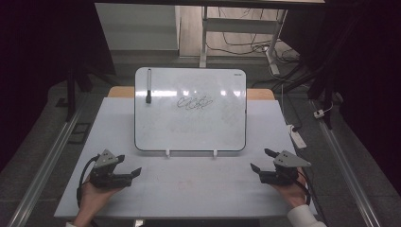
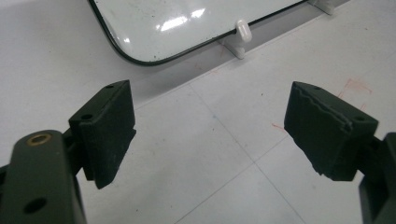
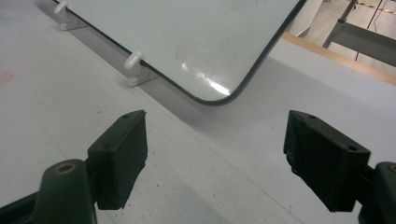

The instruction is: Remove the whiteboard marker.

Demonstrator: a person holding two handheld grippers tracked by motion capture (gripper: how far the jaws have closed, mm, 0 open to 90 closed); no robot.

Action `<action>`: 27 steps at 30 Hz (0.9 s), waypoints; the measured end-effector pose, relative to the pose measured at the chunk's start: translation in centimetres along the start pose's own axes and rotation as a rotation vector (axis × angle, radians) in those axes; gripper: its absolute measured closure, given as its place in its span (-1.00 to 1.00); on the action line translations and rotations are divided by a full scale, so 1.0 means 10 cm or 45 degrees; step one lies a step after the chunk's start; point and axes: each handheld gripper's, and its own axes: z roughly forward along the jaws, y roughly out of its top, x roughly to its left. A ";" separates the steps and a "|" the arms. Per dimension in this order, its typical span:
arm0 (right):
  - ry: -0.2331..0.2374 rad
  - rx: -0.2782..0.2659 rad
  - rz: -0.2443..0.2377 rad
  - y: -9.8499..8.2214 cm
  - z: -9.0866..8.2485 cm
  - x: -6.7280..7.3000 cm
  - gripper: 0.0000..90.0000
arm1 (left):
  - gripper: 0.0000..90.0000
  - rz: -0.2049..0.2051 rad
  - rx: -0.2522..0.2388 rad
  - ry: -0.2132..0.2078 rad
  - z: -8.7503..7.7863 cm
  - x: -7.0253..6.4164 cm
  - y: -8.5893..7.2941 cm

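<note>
Nothing gripped yet: left gripper (image 1: 126, 166) and right gripper (image 1: 263, 161) resting low over the near part of the pale grey counter (image 1: 189, 189), each with jaws spread wide and empty, confirmed in the left gripper view (image 2: 210, 126) and the right gripper view (image 3: 215, 154). Judged as the opening step, before any reach. Ahead, propped between them and well apart from both, a white rounded-corner whiteboard with a thin dark rim (image 1: 189, 127), leaning on two small white plastic feet (image 1: 167, 152), its lower corners also seen close in the gripper views (image 2: 154, 28) (image 3: 187, 32). On the board's upper left, a slim black marker pen (image 1: 148, 86), standing upright on the surface, capped end down as far as can be told; near the middle, a dark scribble of ink (image 1: 194, 102). Probably next: a forward reach toward the marker, jaws kept wide, lined up across the thin barrel, then closed gently. Count: one whiteboard, one marker, one scribble, two feet, two grippers.
</note>
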 end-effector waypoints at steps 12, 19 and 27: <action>-0.008 0.008 0.008 -0.07 0.02 -0.02 -0.51 | -0.58 0.016 0.003 0.016 0.01 -0.05 0.02; -0.015 0.007 -0.003 -0.03 0.02 0.00 -0.47 | -0.54 0.006 -0.003 0.038 -0.06 -0.08 0.01; -0.022 0.012 -0.009 -0.02 0.01 0.05 -0.46 | -0.50 0.022 -0.041 0.048 -0.15 -0.16 0.21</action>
